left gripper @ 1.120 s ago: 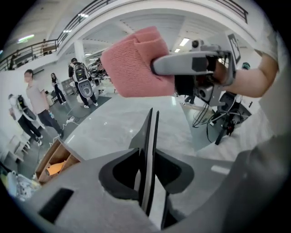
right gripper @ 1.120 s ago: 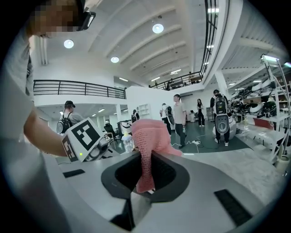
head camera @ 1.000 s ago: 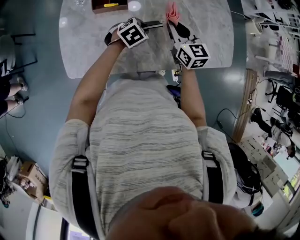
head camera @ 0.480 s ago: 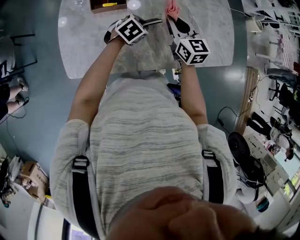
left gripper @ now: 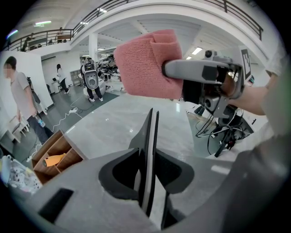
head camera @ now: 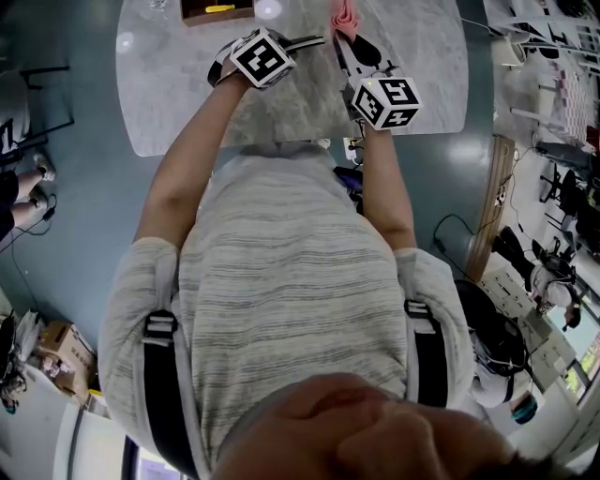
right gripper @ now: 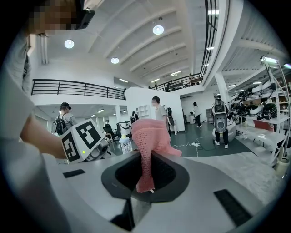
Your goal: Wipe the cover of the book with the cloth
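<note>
In the head view, the person is standing at a marble table (head camera: 412,56) with both tools lifted over its near edge. The right gripper (head camera: 339,37) is pinching a pink cloth (head camera: 345,14), which is sticking up past the tips. The left gripper (head camera: 317,41) is pointing across toward it, just beside the cloth. A wooden box (head camera: 220,9) is sitting at the far edge of the table. No book is showing on the part of the table that can be seen here.

In the left gripper view, the left gripper (left gripper: 153,113) is showing its jaws pressed together with nothing between them. Above them the right gripper (left gripper: 170,68) is holding the bunched cloth (left gripper: 145,63) up in the air, well clear of the table (left gripper: 118,127). The wooden box (left gripper: 59,152) is lying off to the left, with something orange in one compartment. Again no book is appearing.

In the right gripper view, the right gripper (right gripper: 146,184) is clamping the lower end of the cloth (right gripper: 150,136), and the rest is flopping over above the jaws.

So the cloth is in hand, but wiping does not seem to be under way: the cloth is touching nothing, and the book is not in any view. Whether the cover is already wiped cannot be told.
</note>
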A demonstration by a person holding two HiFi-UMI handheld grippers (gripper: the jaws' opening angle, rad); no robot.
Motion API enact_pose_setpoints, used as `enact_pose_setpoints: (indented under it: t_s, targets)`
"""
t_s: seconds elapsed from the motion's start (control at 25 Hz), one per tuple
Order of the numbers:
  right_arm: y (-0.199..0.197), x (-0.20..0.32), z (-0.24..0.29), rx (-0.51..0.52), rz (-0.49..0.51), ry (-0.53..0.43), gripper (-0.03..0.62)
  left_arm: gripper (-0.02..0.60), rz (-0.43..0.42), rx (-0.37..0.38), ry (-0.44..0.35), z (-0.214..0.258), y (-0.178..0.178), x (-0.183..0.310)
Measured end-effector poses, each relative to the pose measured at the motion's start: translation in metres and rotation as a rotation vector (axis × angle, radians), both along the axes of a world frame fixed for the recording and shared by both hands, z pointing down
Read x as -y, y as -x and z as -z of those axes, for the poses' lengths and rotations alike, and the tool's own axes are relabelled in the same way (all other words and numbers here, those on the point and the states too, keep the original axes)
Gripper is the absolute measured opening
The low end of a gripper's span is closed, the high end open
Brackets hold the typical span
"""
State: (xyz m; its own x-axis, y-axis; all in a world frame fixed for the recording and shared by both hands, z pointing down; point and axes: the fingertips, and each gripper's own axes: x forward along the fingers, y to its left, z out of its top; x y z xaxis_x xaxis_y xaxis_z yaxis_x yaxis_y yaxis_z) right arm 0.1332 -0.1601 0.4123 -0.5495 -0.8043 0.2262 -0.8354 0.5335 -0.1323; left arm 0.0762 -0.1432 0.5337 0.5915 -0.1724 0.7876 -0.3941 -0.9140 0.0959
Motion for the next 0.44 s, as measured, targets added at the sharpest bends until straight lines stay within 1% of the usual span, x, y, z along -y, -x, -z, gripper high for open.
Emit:
enact_pose_setpoints:
  t_s: [0.24, 0.44]
  targets:
    - [0.000, 0.002, 0.002, -0.010, 0.007, 0.000, 0.035, 0.092, -0.008, -0.016, -0.001, -0.006, -0.003, 0.002]
    - [0.003, 0.010, 0.006, -0.017, 0.016, -0.010, 0.035, 0.092, 0.002, 0.012, -0.014, 0.009, 0.008, 0.010]
